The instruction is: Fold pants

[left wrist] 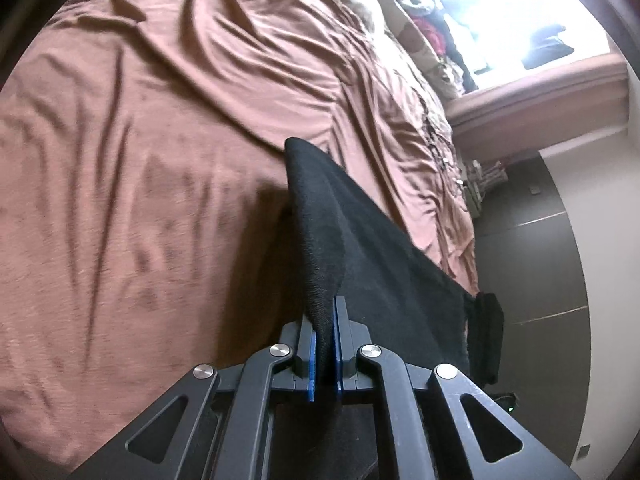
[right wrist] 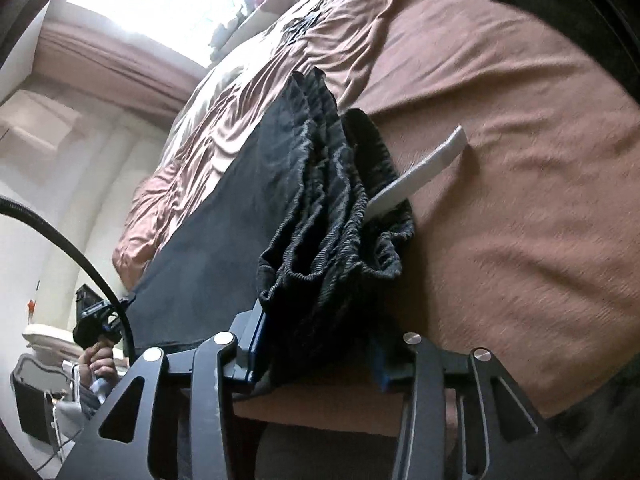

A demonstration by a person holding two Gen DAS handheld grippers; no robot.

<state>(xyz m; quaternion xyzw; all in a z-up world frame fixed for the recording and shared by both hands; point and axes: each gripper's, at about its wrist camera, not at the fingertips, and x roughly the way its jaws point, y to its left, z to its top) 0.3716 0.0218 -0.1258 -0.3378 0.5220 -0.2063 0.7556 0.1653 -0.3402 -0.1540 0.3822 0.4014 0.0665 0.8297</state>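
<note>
The black pants (left wrist: 360,240) hang stretched above a bed with a brown sheet (left wrist: 140,160). My left gripper (left wrist: 325,320) is shut on one end of the black fabric, which runs away to the right. In the right wrist view my right gripper (right wrist: 316,344) is closed on the bunched elastic waistband (right wrist: 328,216) of the pants (right wrist: 224,220). A white drawstring or tag (right wrist: 420,172) sticks out of the waistband. The left gripper also shows small in the right wrist view (right wrist: 96,320), held in a hand at the far end.
The brown sheet (right wrist: 500,160) is wrinkled. A window (left wrist: 520,8) and a pile of clothes (left wrist: 432,28) lie beyond the bed. Dark floor (left wrist: 532,260) runs along the bed's right side. A black cable (right wrist: 80,248) crosses the right wrist view.
</note>
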